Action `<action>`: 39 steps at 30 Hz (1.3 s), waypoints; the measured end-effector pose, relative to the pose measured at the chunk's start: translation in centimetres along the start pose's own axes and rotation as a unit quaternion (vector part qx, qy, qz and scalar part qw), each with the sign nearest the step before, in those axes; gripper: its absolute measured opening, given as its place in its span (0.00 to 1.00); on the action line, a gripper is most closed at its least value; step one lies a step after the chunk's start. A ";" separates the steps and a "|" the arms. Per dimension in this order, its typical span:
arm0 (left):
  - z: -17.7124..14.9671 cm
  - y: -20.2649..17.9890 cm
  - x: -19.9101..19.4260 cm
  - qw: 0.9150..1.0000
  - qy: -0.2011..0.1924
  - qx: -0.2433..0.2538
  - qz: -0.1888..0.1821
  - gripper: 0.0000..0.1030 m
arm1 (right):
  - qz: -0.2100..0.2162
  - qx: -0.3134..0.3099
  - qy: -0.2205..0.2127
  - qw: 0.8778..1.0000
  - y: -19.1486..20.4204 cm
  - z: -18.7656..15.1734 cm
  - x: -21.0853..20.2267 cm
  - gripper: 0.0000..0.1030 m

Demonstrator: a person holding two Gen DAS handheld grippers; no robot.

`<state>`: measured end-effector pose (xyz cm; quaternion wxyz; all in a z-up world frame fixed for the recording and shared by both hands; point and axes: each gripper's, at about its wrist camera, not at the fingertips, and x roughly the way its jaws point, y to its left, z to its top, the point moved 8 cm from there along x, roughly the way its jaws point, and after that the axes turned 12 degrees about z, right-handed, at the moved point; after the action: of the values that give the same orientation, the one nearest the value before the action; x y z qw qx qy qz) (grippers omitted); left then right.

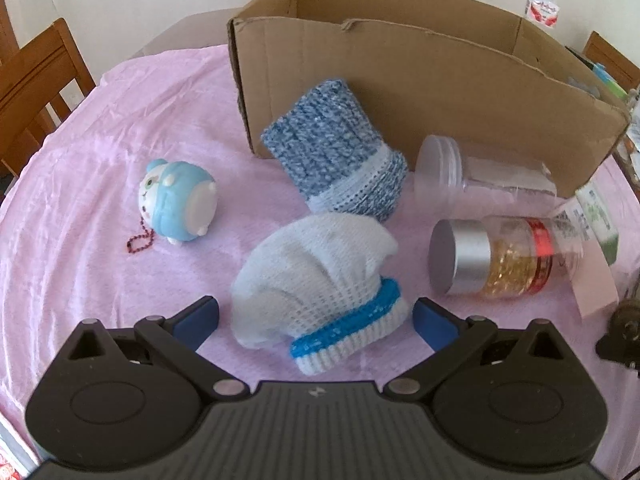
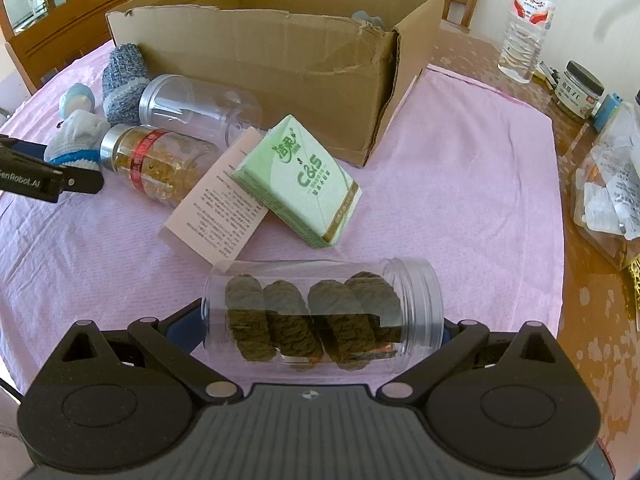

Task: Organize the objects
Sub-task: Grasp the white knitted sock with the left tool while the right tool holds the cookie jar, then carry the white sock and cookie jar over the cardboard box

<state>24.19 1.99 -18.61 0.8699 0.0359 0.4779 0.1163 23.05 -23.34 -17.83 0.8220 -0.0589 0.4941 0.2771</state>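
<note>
Left wrist view: left gripper (image 1: 316, 316) jaws open around white sock (image 1: 316, 292), right gripper (image 2: 320, 320) jaws open astride cookie jar (image 2: 324, 312); most items remain outside cardboard box (image 2: 280, 60).

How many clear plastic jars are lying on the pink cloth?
3: an empty jar by the cardboard box, a silver-lidded jar beside it, and a lidless jar between the right gripper's fingers.

"C&S" is printed on the green tissue pack (image 2: 298, 188). "enRobot.AI" is read on the left gripper (image 2: 52, 182). Print on the pink leaflet (image 2: 218, 204) is too small to be read.
</note>
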 end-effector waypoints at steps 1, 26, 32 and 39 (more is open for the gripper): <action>0.1 -0.1 0.0 1.000 0.000 -0.003 0.001 0.99 | 0.001 -0.001 0.000 1.000 0.0 0.0 0.0 1.00; -0.2 0.1 -2.4 0.999 -0.013 -0.045 -0.001 0.79 | -0.018 0.015 -0.008 1.000 -0.6 0.6 -0.6 0.98; 0.8 0.7 -1.7 1.000 -0.018 -0.021 -0.008 0.75 | -0.029 0.018 -0.002 0.999 -0.1 0.5 -1.4 0.92; 1.8 1.7 -2.4 0.999 -0.023 0.019 -0.025 0.74 | -0.024 0.014 -0.005 1.000 0.5 1.0 -2.9 0.92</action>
<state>24.14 3.12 -15.38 0.8824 0.0428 0.4608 0.0843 22.53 -23.71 -14.74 0.8314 -0.0576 0.4924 0.2510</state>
